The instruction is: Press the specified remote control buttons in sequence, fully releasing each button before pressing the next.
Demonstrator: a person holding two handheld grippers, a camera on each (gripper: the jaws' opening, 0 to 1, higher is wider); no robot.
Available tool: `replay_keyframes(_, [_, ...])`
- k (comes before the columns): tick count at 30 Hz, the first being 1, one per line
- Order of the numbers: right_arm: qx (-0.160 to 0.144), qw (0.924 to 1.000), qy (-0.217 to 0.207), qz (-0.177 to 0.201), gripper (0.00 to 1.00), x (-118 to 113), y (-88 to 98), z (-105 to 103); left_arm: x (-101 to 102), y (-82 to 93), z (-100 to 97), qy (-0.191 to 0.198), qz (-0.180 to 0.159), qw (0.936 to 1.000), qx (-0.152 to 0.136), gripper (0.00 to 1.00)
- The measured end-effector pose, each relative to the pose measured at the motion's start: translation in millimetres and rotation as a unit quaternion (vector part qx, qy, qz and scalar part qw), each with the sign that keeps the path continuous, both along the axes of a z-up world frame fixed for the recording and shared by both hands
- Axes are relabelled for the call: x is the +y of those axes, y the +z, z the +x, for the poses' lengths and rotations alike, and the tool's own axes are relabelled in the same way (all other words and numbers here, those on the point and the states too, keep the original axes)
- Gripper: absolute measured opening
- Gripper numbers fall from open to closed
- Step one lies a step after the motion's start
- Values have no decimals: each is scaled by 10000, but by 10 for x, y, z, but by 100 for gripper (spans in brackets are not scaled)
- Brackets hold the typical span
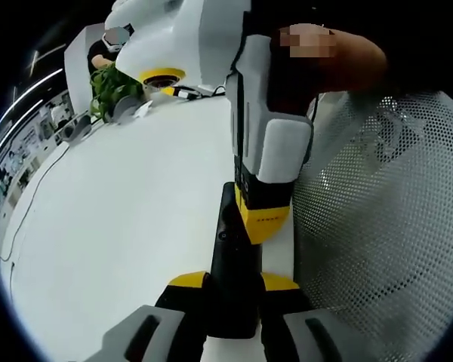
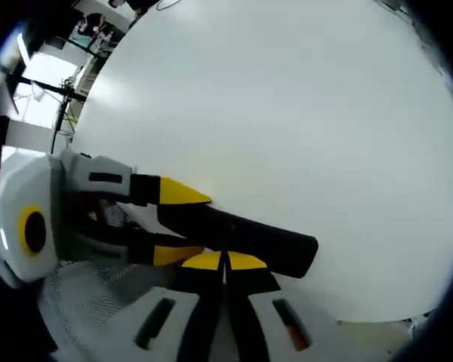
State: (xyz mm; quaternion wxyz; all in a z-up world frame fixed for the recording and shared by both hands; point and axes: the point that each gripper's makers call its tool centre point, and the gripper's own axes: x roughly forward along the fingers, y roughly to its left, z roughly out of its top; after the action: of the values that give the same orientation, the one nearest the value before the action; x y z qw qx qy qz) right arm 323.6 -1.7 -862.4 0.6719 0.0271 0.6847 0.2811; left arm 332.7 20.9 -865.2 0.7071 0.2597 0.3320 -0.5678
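Black and slim, the remote control (image 1: 232, 264) lies over a white table (image 1: 121, 219), near its edge, pinched by its near end between the left gripper (image 1: 234, 285)'s yellow-tipped jaws. In the left gripper view its long axis runs straight away from those jaws. The right gripper (image 2: 225, 260), jaws pressed together, has its tips at the remote's top face. No containers are visible.
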Motion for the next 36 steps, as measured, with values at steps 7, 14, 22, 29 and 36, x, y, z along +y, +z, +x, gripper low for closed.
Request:
replay_keyframes(7, [-337,9992,-21,212,0,86,75,85,3,9,0,-18,-20,10000,-11,25])
replay_keyframes(14, [-476,9975,-151,492,0,155,96,150,1,10,-1,-37,-44,10000,-18,25])
replay_keyframes(22, [-439,9980,-65,448,0,172,37,135,2,8,-1,-39,-64,10000,-18,25])
replay_keyframes(29, [-481,9980,-96,403,0,167,44,138,3,8,0,-50,-62,10000,-24,25])
replay_keyframes(36, [-612,9974,-67,361,0,167,36,156,125,4,-2,-125,122,9998,12,25])
